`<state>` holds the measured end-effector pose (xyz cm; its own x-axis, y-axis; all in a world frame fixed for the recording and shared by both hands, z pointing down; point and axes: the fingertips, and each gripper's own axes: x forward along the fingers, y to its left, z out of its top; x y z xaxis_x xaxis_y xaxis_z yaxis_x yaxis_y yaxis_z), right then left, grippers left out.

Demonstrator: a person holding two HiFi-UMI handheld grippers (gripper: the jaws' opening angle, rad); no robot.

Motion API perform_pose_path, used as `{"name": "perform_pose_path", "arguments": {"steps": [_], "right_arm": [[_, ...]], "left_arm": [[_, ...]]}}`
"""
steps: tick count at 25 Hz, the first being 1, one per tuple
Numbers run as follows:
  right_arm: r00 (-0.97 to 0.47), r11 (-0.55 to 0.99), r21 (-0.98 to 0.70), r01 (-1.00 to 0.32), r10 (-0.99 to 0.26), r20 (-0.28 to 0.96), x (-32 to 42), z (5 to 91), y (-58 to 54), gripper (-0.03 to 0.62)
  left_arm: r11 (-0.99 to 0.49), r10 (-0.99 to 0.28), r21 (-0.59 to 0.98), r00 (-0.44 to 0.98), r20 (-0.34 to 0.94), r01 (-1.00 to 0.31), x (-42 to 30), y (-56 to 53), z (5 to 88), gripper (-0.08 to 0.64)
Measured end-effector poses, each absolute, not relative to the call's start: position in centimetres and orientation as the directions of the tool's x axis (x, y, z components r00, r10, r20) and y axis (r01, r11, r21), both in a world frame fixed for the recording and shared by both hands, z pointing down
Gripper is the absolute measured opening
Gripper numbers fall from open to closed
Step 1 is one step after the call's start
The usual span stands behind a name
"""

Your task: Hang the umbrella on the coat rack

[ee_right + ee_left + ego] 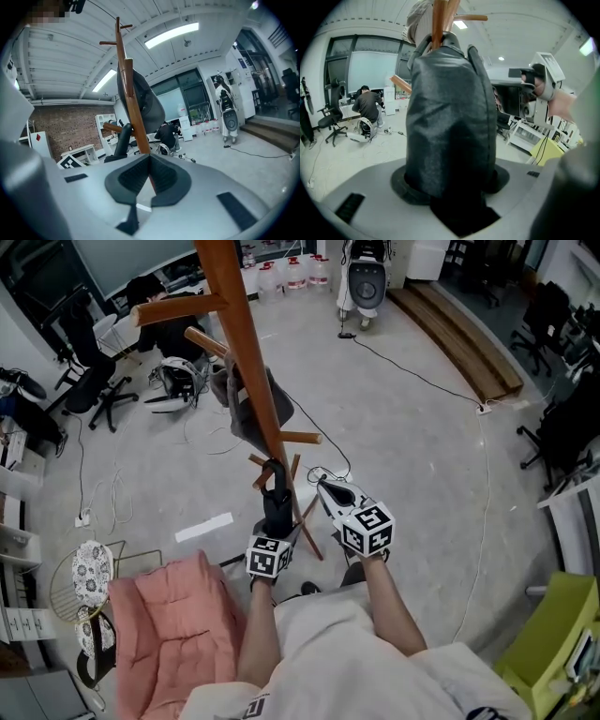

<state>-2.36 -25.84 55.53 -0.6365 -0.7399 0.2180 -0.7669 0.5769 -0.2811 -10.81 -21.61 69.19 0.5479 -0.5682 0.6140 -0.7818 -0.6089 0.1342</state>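
A wire basket point(67, 589) sits at about eight o'clock in the head view and holds a round flower-patterned cloth point(92, 563). At twelve o'clock a row of water jugs point(292, 273) stands on the floor; what is in them cannot be made out.

The umbrella point(276, 498) is black and folded. It stands upright in the middle of the head view, with its top against the coat rack point(248, 343) near the low pegs. Whether it hooks over a peg cannot be told. The left gripper point(451, 183) is clamped on the umbrella's lower part. Only the left gripper view shows this grip close up, with the dark fabric filling the gap between the pads. The right gripper point(150, 157) is at three o'clock of the umbrella, just beside it. Its jaws meet at the tips and hold nothing, as the right gripper view shows.

The right gripper view also shows the rack's top pegs under the ceiling lights, which the head view cuts off. A grey bag point(246, 413) hangs on the pole above the umbrella.

A pink cushion point(173, 634) lies at seven o'clock and a green chair point(553, 652) at four o'clock. A person point(150, 292) sits at eleven o'clock. A white cable point(487, 512) runs across the floor at three o'clock.
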Motion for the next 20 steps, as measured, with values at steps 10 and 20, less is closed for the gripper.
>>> {"name": "perform_pose_path", "arguments": {"steps": [10, 20], "right_arm": [[-0.593, 0.536, -0.272, -0.799, -0.776, 0.215, 0.3, 54.9, -26.3, 0.005], [-0.587, 0.525, -0.283, -0.803, -0.780, 0.217, 0.3, 55.4, -26.5, 0.005]], "left_arm": [[-0.612, -0.571, 0.115, 0.538, 0.620, -0.782, -10.7, -22.2, 69.7, 0.259], [-0.588, -0.587, 0.116, 0.521, 0.620, -0.801, -10.9, -23.4, 69.8, 0.288]]}}
